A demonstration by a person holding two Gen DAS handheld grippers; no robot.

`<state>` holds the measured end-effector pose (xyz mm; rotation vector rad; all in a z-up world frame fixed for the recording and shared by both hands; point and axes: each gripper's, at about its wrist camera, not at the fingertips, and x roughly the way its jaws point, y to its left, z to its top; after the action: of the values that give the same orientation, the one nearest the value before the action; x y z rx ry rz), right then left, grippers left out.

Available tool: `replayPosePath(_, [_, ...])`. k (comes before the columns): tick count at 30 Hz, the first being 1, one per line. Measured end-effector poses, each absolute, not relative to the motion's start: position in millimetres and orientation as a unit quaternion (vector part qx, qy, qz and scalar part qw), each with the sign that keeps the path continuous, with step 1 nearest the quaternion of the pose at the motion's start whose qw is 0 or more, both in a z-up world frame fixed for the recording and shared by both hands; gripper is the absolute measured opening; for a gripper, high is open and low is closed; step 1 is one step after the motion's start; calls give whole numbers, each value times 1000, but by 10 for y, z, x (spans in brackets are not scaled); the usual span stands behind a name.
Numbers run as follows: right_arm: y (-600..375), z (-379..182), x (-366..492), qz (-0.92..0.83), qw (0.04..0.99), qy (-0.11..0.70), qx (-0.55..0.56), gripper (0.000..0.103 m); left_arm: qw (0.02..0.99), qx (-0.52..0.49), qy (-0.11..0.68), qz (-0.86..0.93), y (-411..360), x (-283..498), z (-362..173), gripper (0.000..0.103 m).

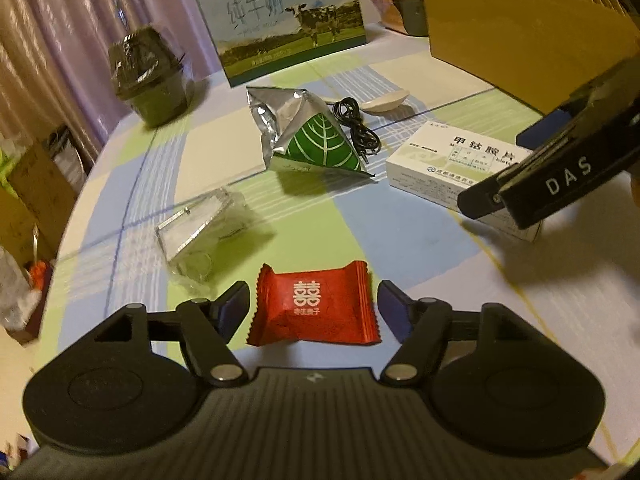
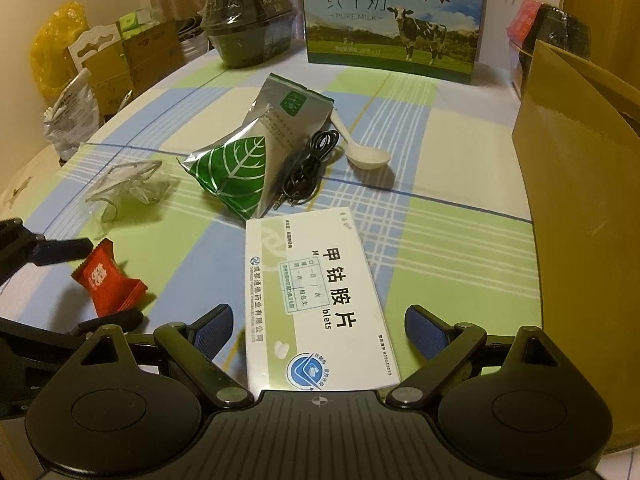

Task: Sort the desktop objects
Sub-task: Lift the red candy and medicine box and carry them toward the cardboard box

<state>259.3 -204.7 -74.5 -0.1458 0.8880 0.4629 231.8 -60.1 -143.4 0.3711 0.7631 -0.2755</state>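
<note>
I read "PURE MILK" and "3.6" on the blue cow-printed milk carton [image 2: 394,20], and "DAS" on my right gripper [image 1: 568,176].

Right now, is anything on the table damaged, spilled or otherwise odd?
Nothing is spilled. The silver-green leaf pouch looks torn open and crumpled at its top, lying on its side against the black audio cable. The clear plastic wrapper is crushed.

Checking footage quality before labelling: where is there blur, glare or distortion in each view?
Left wrist view: dark bowl and clear wrapper are smeared, table edge bends with fisheye, red candy sharp. Right wrist view: sharper overall, glare on the bowl's film, pill box print legible.
</note>
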Motion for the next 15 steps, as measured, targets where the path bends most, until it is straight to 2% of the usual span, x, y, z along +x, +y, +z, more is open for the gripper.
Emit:
replayPosePath(2, [-2043,-741,2595,221,875,424,-69,90,901,167,376,-136,-575,2338,-1426,64])
replayPosePath(6, [-2041,-739,2600,222,876,423,-69,90,898,152,384,-154,-581,2339,-1410,43])
replayPosePath(15, [-2062,-728,2638,220,877,422,-61,90,897,119,396,-158,-530,2349,-1355,37])
